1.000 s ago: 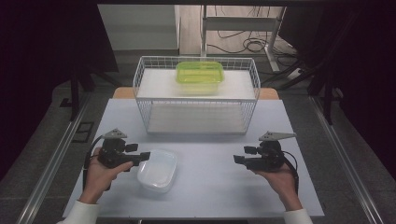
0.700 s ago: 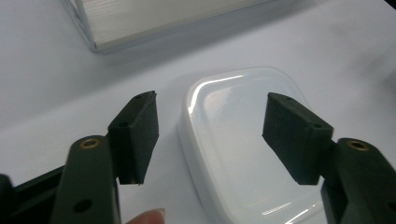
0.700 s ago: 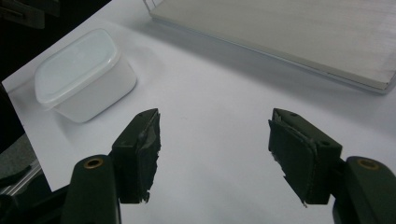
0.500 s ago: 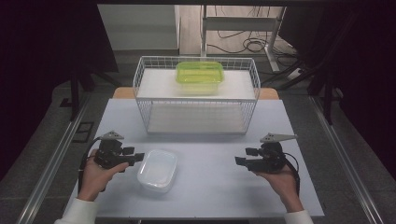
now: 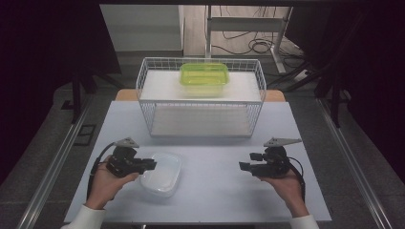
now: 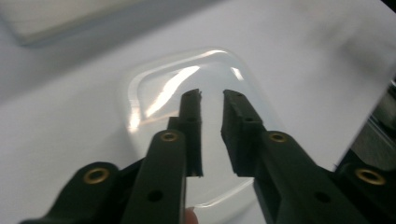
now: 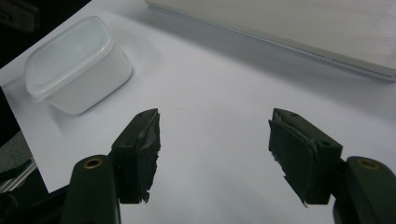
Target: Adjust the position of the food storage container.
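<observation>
Count on the pale grey surface [image 5: 210, 200]: one clear, lidded, rounded-rectangular plastic container [image 5: 161, 174], one white wire basket rack [image 5: 200, 102] and two hand-held black claws. One further container, a translucent yellow-green plastic box with lid [image 5: 204, 76], sits on the upper white shelf of the rack, toward its far side and near the middle. The rack stands at the far edge of the surface, centred.

The clear container rests near the front edge, left of centre. In the right gripper view the same container [image 7: 77, 63] shows as a white-walled tub with a frosted lid, lying at the surface's edge, well apart from that claw.

Left claw [image 5: 152, 165]: held in the person's left hand [image 5: 106, 183] near the front-left corner, its tips over the left edge of the clear container. In the left gripper view the left claw [image 6: 211, 95] has its jaws a narrow gap apart, poised above the container's lid [image 6: 187, 88]; nothing is gripped, and contact with the lid cannot be confirmed.

Right claw [image 5: 242, 166]: held in the person's right hand [image 5: 286, 183] near the front edge, right of centre. In the right gripper view the right claw [image 7: 215, 123] stands wide open over bare surface, holding nothing.

No brand, label or legible writing is visible on any item.
</observation>
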{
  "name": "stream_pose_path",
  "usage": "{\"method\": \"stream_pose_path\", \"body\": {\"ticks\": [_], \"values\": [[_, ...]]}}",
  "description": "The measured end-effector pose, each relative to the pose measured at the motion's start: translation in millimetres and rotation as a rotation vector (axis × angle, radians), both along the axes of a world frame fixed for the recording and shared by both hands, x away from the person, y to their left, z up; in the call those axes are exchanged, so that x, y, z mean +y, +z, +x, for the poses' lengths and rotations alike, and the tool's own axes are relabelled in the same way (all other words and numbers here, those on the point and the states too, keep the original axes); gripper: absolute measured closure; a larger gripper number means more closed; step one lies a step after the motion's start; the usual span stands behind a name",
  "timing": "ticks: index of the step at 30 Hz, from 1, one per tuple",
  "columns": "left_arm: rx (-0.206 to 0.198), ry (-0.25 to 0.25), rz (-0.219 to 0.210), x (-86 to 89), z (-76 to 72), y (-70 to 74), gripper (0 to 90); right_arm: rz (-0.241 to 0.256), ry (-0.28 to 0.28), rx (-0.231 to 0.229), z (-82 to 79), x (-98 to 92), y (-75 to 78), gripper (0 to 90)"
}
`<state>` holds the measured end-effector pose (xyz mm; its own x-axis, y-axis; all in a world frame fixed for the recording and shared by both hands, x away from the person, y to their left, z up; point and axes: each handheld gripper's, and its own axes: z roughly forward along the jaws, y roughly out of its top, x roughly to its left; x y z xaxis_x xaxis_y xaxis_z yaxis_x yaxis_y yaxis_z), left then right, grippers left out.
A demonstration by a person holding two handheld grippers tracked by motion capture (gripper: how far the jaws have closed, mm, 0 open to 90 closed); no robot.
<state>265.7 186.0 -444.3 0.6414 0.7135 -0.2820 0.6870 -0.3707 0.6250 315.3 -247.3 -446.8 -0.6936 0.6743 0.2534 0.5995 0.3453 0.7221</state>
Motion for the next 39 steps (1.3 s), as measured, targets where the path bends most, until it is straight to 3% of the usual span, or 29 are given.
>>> {"method": "stream_pose_path", "body": {"ticks": [1, 7, 14, 26, 39], "values": [[0.015, -0.039, 0.019, -13.5, -3.4, -0.7, 86.7, 0.0, -0.002, 0.003, 0.0, -0.5, -0.4, 33.7], [0.05, -0.123, 0.071, -46.3, -12.8, -4.4, 90.0, 0.002, -0.005, 0.007, 0.3, -1.2, -1.1, 33.8], [0.07, -0.169, 0.127, -71.9, -20.7, -12.3, 90.0, 0.003, -0.007, 0.008, 0.6, -2.1, -1.8, 33.8], [0.094, -0.176, 0.22, -85.4, -23.2, -29.5, 90.0, 0.0, -0.01, 0.016, 1.0, -2.7, -3.2, 33.7], [0.118, -0.158, 0.231, -75.1, -22.2, -32.0, 90.0, -0.004, -0.009, 0.016, 0.7, -2.0, -3.9, 33.5]]}}
